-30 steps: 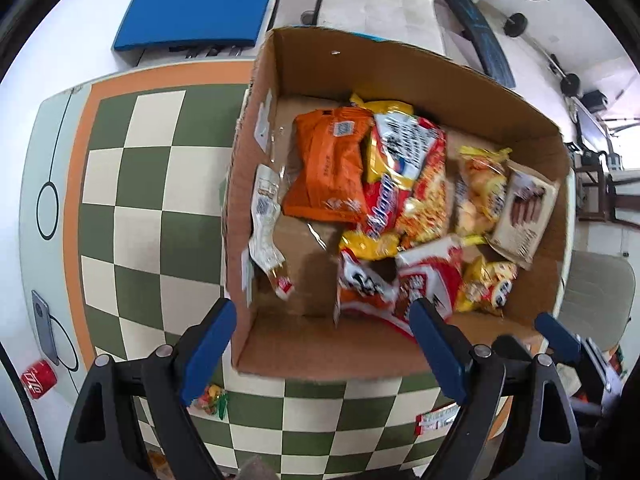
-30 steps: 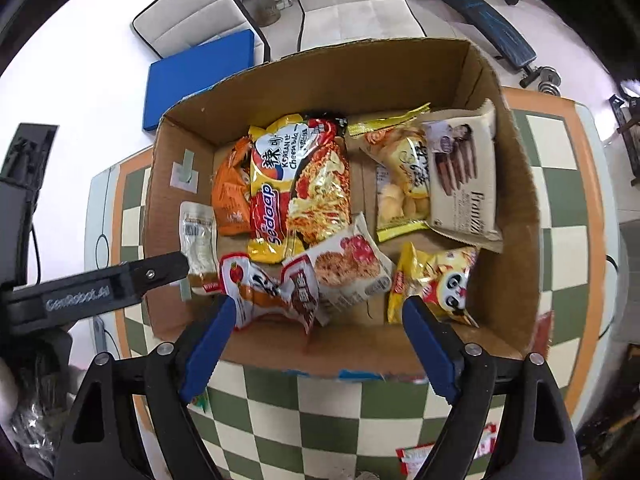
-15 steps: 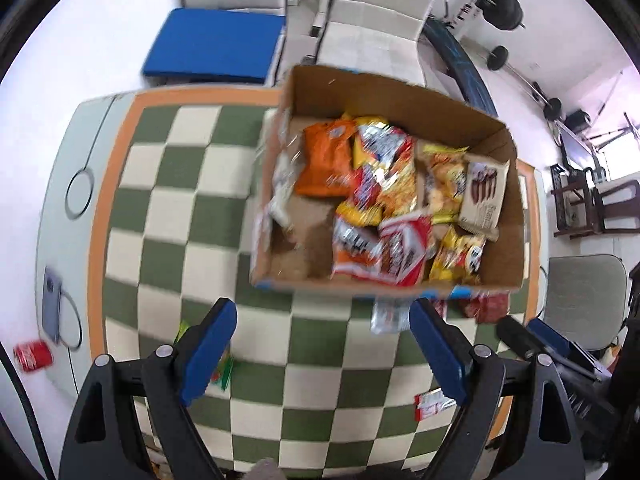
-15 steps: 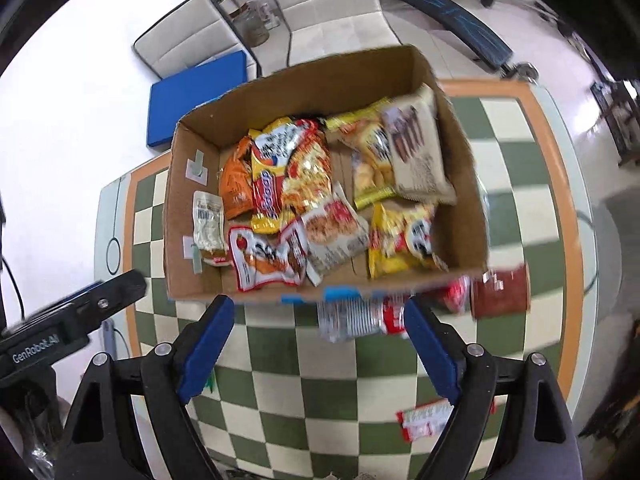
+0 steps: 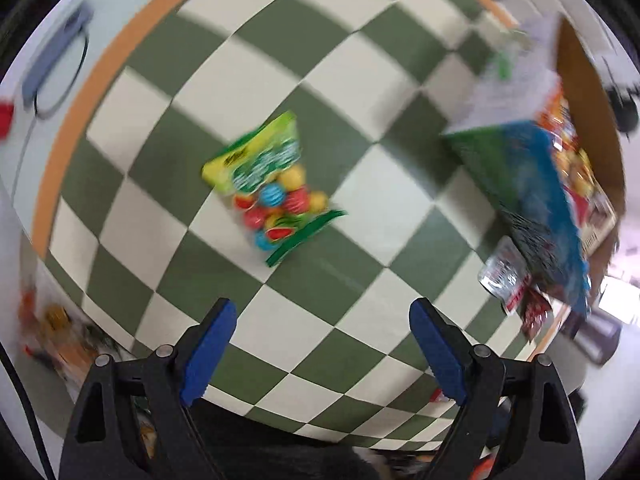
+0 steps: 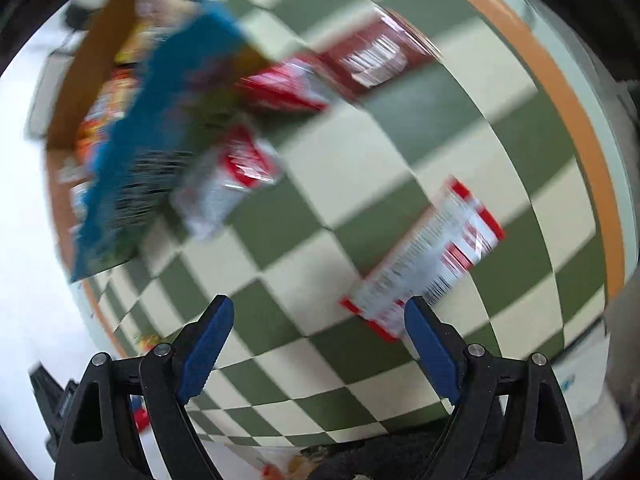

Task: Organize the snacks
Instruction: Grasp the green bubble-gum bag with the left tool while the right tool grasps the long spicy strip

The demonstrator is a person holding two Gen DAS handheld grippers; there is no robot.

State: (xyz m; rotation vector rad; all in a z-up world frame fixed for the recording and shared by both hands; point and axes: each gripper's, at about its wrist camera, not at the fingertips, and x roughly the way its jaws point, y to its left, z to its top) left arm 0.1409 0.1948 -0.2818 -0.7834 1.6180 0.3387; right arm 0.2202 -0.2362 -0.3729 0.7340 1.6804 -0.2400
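Note:
A green bag of colourful candy balls (image 5: 272,184) lies on the green-and-white checkered table, ahead of my open, empty left gripper (image 5: 322,344). The cardboard snack box (image 5: 536,184) with a blue printed side stands at the right, packets inside it. In the right wrist view the box (image 6: 132,152) is at the upper left. A red-and-white packet (image 6: 428,256) lies just ahead of my open, empty right gripper (image 6: 316,340). A silver-and-red packet (image 6: 228,184) and two red packets (image 6: 288,88) (image 6: 376,56) lie beside the box. Both views are blurred.
The table has an orange border (image 5: 80,92). A grey phone-like object (image 5: 52,52) and a red can (image 5: 6,118) sit at its left edge. Small packets (image 5: 512,280) lie at the box's corner. More snacks (image 5: 56,332) show blurred at the lower left.
Both grippers have dropped low and swung away from the box, the left one toward the candy bag, the right one toward the red-and-white packet. Both stay open.

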